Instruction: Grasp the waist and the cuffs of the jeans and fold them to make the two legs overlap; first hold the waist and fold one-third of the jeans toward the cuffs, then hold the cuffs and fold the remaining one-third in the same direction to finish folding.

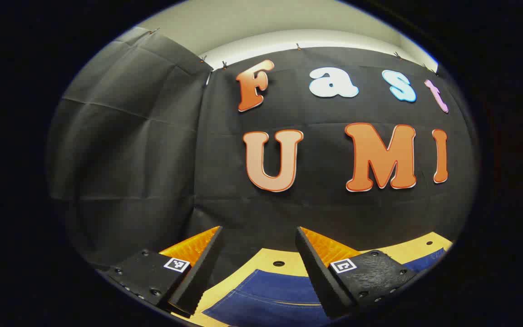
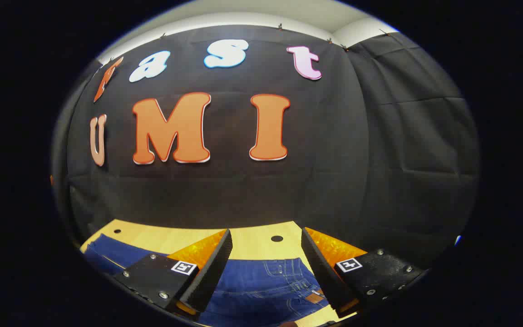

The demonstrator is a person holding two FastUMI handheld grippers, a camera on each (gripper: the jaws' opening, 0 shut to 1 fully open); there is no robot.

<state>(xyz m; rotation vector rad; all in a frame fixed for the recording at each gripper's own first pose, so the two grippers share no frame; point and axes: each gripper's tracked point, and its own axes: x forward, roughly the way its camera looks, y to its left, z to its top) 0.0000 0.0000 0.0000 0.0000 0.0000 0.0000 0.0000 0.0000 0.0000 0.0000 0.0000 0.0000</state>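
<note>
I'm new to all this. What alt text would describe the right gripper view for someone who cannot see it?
An open right gripper hovers over blue jeans lying on a light wooden table, its two fingers apart with nothing between them. A black cloth wall rises behind the table.

Light wooden table (image 2: 252, 240), blue jeans (image 2: 261, 286) lying on top.

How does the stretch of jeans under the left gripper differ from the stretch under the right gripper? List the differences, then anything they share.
1. Under the left gripper the jeans show plain, smooth denim with one seam; under the right gripper the jeans show pale stitching and a brown patch.
2. The left stretch looks darker; the right stretch is brighter blue.

Shared: both lie flat on the wooden table, below open jaws holding nothing.
</note>
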